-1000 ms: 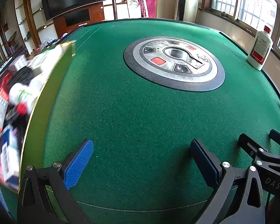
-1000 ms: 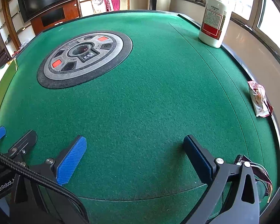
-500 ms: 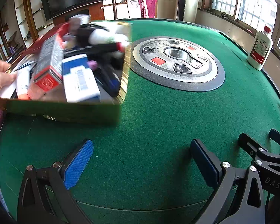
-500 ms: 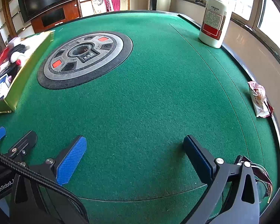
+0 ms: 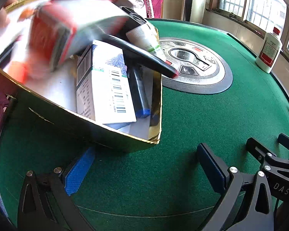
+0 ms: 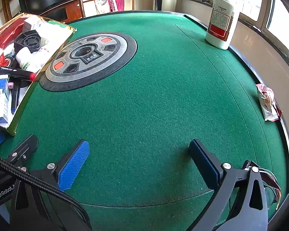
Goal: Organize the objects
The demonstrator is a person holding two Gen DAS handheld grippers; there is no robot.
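I am holding both tools, left tool (image 5: 144, 165) and right tool (image 6: 138, 159), wide and empty; the tilted box (image 5: 98, 132) is overhanging my left tool, with bare counter (image 6: 163, 100) beyond the box.

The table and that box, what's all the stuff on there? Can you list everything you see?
Table: one, green felt, round grey control panel in the middle.
Box: one, gold-edged cardboard, tilted at the table's left side, full of things.
White carton: one, barcoded, inside the box.
Small bottle: one, white, inside the box.
Big bottle: one, white, red cap, standing at the far right edge.
Snack packet: one, red and white, right rim.
Left gripper: blue pads, open, empty.
Right gripper: blue pads, open, empty.
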